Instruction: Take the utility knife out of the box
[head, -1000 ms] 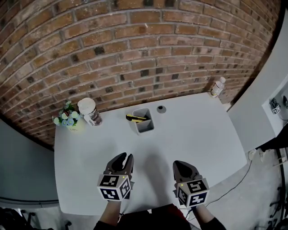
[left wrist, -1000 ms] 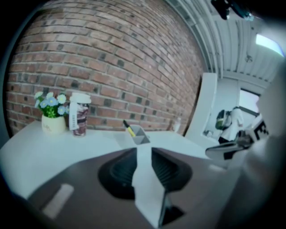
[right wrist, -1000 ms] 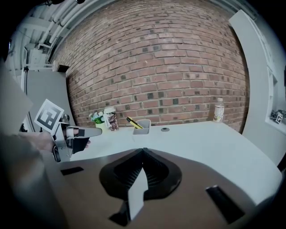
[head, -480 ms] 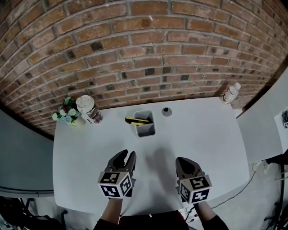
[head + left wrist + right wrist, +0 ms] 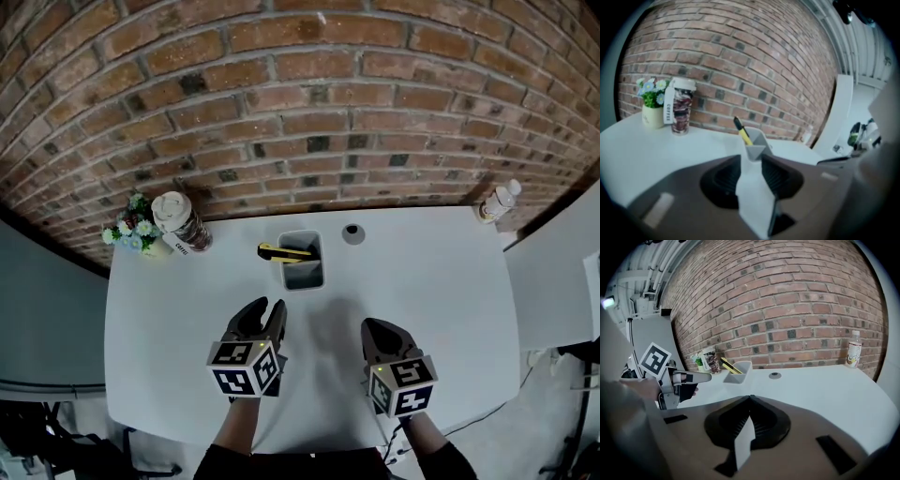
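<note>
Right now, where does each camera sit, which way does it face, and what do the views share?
Head view: on the person's head, steeply down at the table by the brick wall; shows left gripper, right gripper, forearms.
Left gripper view: rides that gripper, facing the box with the utility knife; its jaws have just been opening, nothing between them.
Right gripper view: rides that gripper, facing the wall; jaws together; left gripper at its left.
Shared: all three show the box and knife.

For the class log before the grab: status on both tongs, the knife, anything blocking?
Left tongs open, just been opening, empty; right tongs shut, empty. Utility knife leaning in grey box, untouched. Nothing blocking.
</note>
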`<action>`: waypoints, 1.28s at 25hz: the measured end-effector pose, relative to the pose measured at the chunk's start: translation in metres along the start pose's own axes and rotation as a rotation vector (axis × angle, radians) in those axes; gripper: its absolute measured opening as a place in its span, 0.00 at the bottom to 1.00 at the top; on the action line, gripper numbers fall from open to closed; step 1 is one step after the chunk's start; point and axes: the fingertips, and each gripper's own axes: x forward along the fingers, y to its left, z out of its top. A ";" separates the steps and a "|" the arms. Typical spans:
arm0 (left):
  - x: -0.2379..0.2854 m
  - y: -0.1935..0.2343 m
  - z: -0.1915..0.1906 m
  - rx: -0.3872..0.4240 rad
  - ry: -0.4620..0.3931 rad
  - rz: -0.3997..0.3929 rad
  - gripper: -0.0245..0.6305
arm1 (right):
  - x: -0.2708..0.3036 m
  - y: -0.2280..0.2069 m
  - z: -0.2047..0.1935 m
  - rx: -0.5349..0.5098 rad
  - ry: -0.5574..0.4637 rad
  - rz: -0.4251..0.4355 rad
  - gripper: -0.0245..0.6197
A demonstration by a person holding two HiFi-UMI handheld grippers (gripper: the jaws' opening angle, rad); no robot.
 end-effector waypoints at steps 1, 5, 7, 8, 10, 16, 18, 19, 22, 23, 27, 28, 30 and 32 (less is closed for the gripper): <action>0.004 0.001 0.001 -0.001 0.000 0.004 0.24 | 0.004 -0.001 0.001 -0.003 0.003 0.005 0.05; 0.018 0.006 0.006 0.000 -0.002 0.015 0.24 | 0.020 -0.006 0.006 -0.016 0.008 0.023 0.05; 0.024 0.008 0.009 -0.004 -0.004 0.019 0.24 | 0.027 -0.008 0.010 -0.021 0.010 0.029 0.05; 0.027 0.009 0.010 -0.006 -0.006 0.021 0.24 | 0.031 -0.009 0.011 -0.022 0.012 0.032 0.05; 0.034 0.010 0.013 -0.008 -0.008 0.021 0.25 | 0.039 -0.011 0.014 -0.025 0.018 0.040 0.05; 0.054 0.012 0.023 -0.009 -0.006 0.023 0.27 | 0.058 -0.013 0.021 -0.036 0.025 0.060 0.05; 0.060 0.012 0.026 -0.010 -0.005 0.025 0.28 | 0.063 -0.014 0.022 -0.038 0.028 0.067 0.05; 0.062 0.013 0.027 -0.012 -0.005 0.026 0.28 | 0.066 -0.014 0.023 -0.037 0.030 0.070 0.05; 0.070 0.014 0.030 -0.017 -0.007 0.029 0.28 | 0.072 -0.014 0.024 -0.034 0.034 0.078 0.05; 0.072 0.015 0.031 -0.019 -0.007 0.030 0.29 | 0.074 -0.015 0.024 -0.034 0.036 0.081 0.05; 0.081 0.018 0.033 -0.034 -0.010 0.035 0.29 | 0.080 -0.017 0.025 -0.035 0.044 0.087 0.05; 0.083 0.019 0.035 -0.036 -0.013 0.034 0.29 | 0.082 -0.019 0.025 -0.035 0.046 0.088 0.05; 0.087 0.019 0.038 -0.038 -0.019 0.032 0.29 | 0.084 -0.022 0.025 -0.036 0.049 0.087 0.05; 0.090 0.020 0.041 -0.040 -0.023 0.032 0.29 | 0.086 -0.024 0.025 -0.037 0.053 0.087 0.05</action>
